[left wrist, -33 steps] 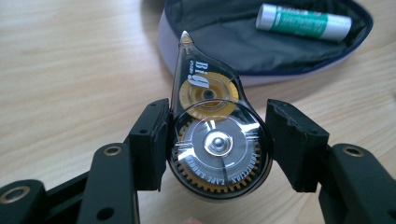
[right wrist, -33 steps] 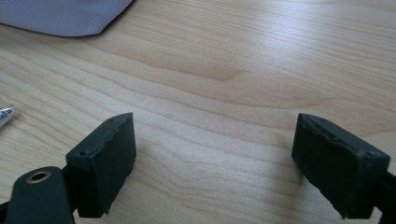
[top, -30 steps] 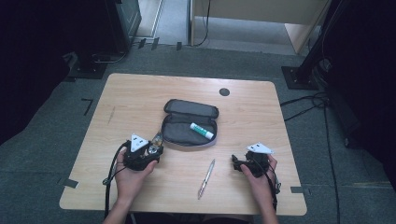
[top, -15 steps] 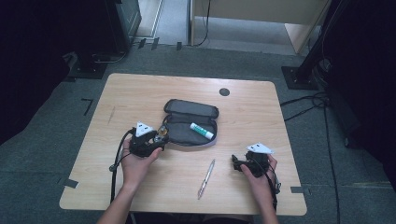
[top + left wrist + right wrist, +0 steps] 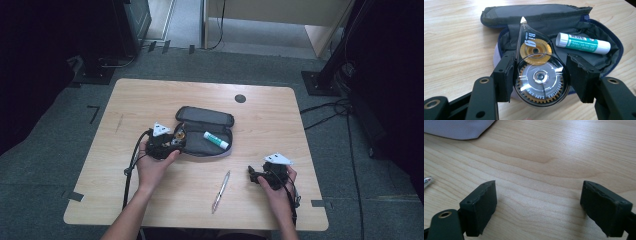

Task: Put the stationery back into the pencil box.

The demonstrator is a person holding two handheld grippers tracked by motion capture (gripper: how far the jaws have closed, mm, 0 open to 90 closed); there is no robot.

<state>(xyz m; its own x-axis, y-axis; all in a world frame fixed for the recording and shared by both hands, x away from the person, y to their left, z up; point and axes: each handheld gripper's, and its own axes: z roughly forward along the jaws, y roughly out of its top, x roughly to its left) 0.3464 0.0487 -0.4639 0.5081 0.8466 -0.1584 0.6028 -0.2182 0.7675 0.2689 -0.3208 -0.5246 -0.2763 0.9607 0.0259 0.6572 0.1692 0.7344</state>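
Observation:
My left gripper (image 5: 176,140) is shut on a clear correction tape dispenser (image 5: 179,135) with yellow reels, at the left end of an open dark grey pencil case (image 5: 205,116). In the left gripper view the black pads (image 5: 505,75) clamp the round dispenser (image 5: 540,77), whose tip points over the case's (image 5: 531,12) interior. A white and green glue stick (image 5: 583,43) lies inside the case. My right gripper (image 5: 253,176) rests at the table's front right. Its jaws (image 5: 539,202) stand open over bare wood with nothing between them.
A silver pen (image 5: 220,191) lies on the wooden table (image 5: 280,115) between my two hands, near the front edge. A small black round spot (image 5: 240,98) marks the far side. Dark stands and cables surround the table on the floor.
My left hand has carried the correction tape away from the front edge and rightward, up to the case's left end. The right hand has stayed put.

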